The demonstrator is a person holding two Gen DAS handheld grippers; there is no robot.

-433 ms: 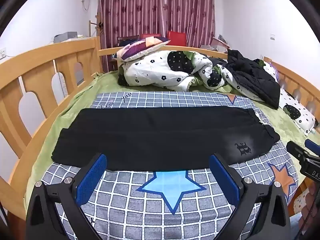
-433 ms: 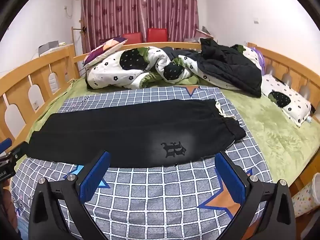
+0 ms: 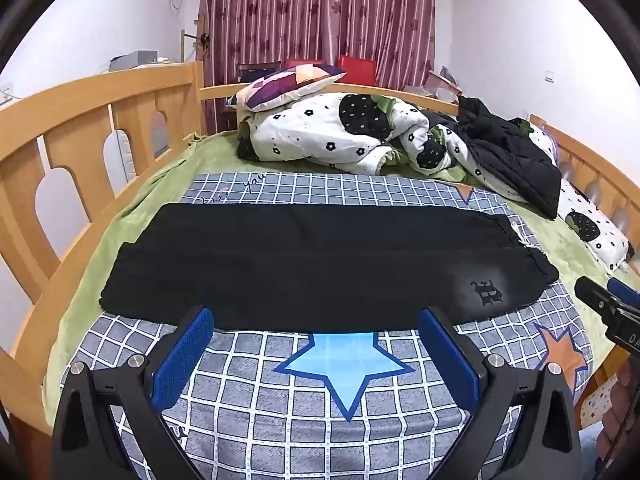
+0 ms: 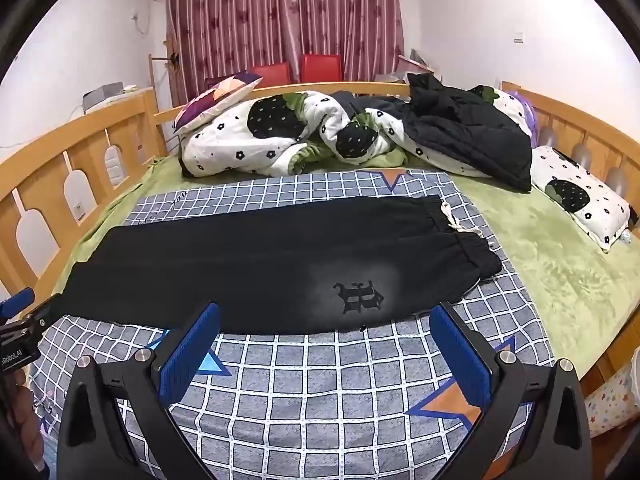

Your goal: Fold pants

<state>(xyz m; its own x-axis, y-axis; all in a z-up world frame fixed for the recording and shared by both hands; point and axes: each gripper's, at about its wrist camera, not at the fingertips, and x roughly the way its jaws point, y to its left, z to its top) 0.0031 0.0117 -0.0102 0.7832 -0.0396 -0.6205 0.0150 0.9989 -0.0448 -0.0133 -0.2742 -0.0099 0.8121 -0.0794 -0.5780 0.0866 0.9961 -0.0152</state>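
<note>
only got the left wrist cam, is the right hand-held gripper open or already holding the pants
Observer: Open and empty. In the right wrist view the right hand-held gripper has its jaws wide apart with nothing clamped between them.
Operator: where along the pants is it lined up
Observer: At the logo on the pants; it sits just beyond the gap between the fingers.
Operator: anything loose at the waist end
Observer: A white drawstring trails out of the waistband onto the checked blanket.
</note>
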